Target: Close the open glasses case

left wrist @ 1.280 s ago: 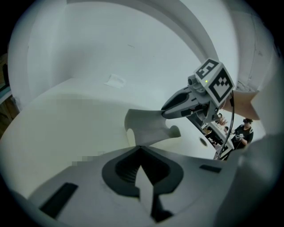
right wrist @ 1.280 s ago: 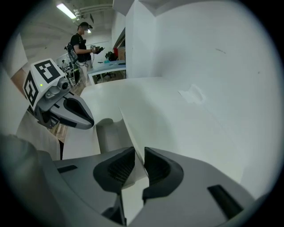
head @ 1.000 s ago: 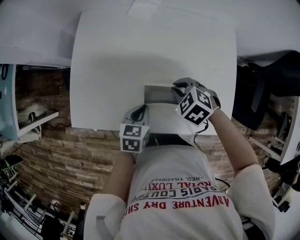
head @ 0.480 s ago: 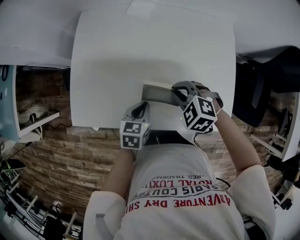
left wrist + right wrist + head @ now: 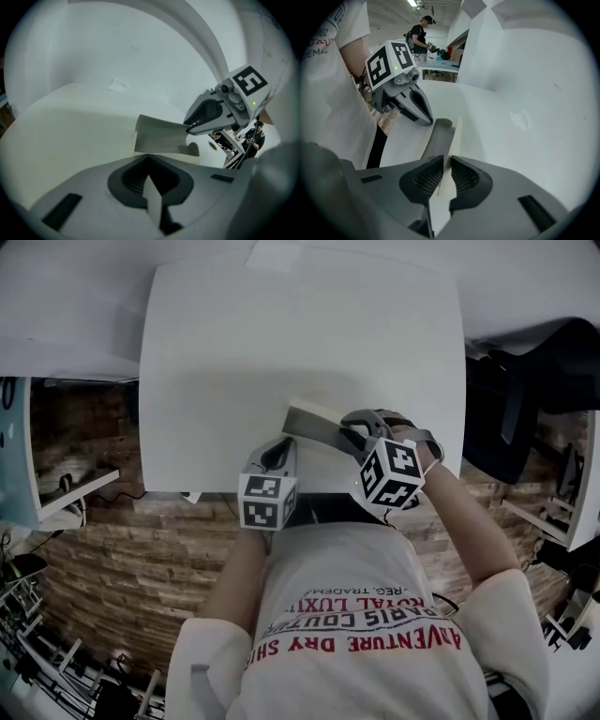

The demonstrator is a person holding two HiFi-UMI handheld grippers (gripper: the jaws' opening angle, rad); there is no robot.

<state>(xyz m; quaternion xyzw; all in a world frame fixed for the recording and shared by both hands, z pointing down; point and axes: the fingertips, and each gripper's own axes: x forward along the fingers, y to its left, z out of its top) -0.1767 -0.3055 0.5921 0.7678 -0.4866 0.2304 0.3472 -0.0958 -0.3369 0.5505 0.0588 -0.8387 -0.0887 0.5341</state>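
The white table (image 5: 281, 334) fills the upper head view. The open glasses case (image 5: 321, 465) lies toward 5 o'clock from the table's centre, at its near edge. The right gripper (image 5: 444, 174), at the case's 2 o'clock, has its pads closed on a thin edge of the lid (image 5: 314, 420). Its jaws have just been opening a little, with that edge between them. The left gripper (image 5: 151, 185), at the case's 8 o'clock, is clamped on the case's thin near side. The lid stands tilted up at the case's 12 o'clock.
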